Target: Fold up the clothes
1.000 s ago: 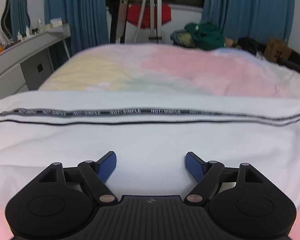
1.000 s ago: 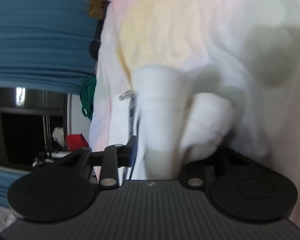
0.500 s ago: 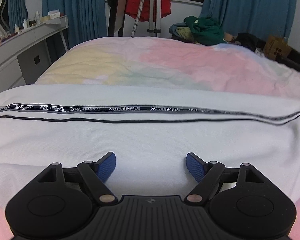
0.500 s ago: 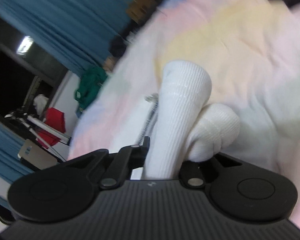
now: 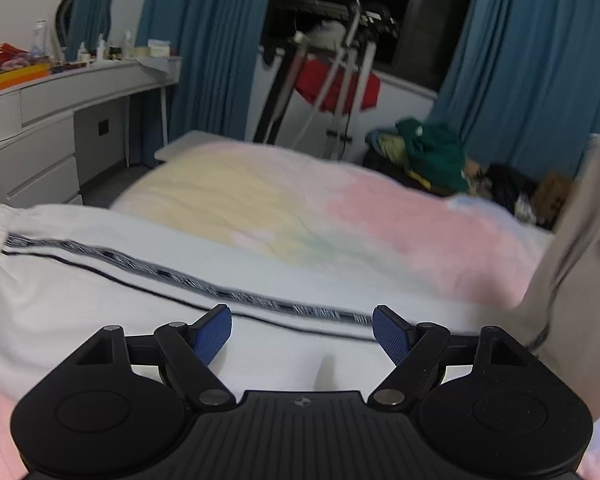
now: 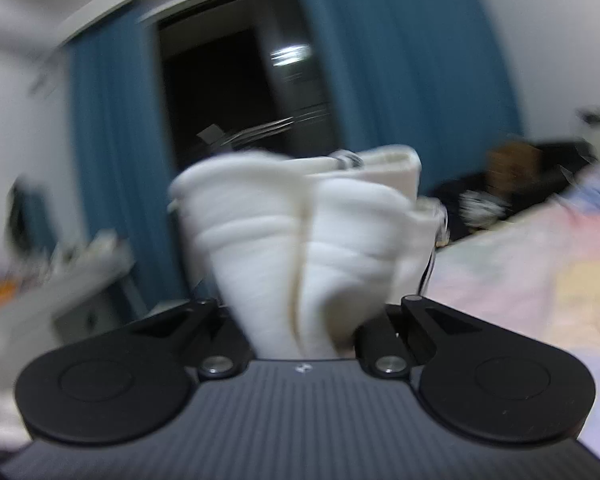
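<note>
Two grippers, one white garment. Notes run L to R.

L wrist view: dresser (image 5: 32, 128) far L w/ bottles and clutter on top, mirror behind it. Blue curtains (image 5: 204, 40) either side of a dark window. Drying rack (image 5: 340, 60) at the window, red cloth hanging on it. Pile of clothes, green on top (image 5: 432, 152), at the far R side of the bed. Bed (image 5: 340, 216) has a pastel cover: yellow L, pink R. Garment (image 5: 100, 280) lies flat across the near part of the bed, ribbed cuff at L end, lettered stripe plus a thin black line running along it; lettering too blurred to read. L gripper (image 5: 302, 334) over the garment, fingers (image 5: 212, 334) spread wide, blue pads, nothing between them. Can't tell if the tips touch the cloth. At R edge of this view, a strip of the pale cloth rises off the bed toward the top R (image 5: 572, 248).

R wrist view: heavy motion blur. Curtains and dark window behind, dresser smeared at L, bed at lower R (image 6: 540, 272). R gripper (image 6: 300, 320) is raised, pointing roughly level at the window. Its fingers are pressed in on a bunched wad of the garment (image 6: 300, 232); folds fan out above the pinch, a drawstring tip or metal eyelet at top. Fingertips hidden by the cloth.
</note>
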A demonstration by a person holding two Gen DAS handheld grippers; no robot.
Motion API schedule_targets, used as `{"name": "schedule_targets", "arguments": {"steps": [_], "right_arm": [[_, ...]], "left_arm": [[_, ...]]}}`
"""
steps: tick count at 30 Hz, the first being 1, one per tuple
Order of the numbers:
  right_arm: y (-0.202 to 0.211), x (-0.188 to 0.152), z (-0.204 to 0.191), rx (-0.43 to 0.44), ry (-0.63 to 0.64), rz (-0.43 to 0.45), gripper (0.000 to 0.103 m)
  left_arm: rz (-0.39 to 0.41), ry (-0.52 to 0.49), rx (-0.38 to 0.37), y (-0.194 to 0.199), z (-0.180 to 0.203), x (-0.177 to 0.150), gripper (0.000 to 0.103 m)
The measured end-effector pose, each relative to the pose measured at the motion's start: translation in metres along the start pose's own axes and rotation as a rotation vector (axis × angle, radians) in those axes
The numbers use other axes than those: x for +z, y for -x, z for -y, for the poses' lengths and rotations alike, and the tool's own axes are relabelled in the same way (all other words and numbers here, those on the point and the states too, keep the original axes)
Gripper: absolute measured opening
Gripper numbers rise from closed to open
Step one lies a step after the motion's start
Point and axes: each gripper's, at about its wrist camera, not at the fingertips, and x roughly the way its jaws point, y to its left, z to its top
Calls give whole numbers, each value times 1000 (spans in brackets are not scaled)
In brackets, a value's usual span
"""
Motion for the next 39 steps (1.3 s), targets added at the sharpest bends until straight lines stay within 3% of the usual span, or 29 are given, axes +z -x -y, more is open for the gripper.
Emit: {"name": "schedule_targets", "arguments": {"steps": [4, 7, 9, 12, 15, 22, 27, 30, 34, 39], "right_arm": [[-12, -72, -58, 103, 171, -184, 11], [-18, -129, -80, 120, 302, -331, 11], [-18, -141, -86, 103, 337, -327, 12], [-17, -128, -74, 108, 267, -313, 13], [-25, -118, -106, 132, 306, -257, 13], [-37, -124, -116, 197, 274, -340, 19], [-37, -99, -102, 327, 110, -494, 66], [-23, -81, -92, 366, 92, -550, 67], [13, -56, -66, 365, 119, -470, 67], [24, -38, -22, 237, 55, -369, 68]], "left_arm": [[28, 44, 7, 11, -19, 7, 80], [17, 91, 5, 12, -30, 7, 80], [2, 117, -1, 12, -35, 6, 80], [-7, 142, -28, 12, -38, 5, 80], [21, 141, -42, 21, -37, 7, 80], [88, 92, -79, 36, -25, 7, 81], [75, 104, -130, 36, -25, 4, 81], [64, 66, -142, 37, -17, -1, 83], [39, -4, -157, 40, 2, -13, 83], [16, -121, -128, 37, 30, -35, 83]]}}
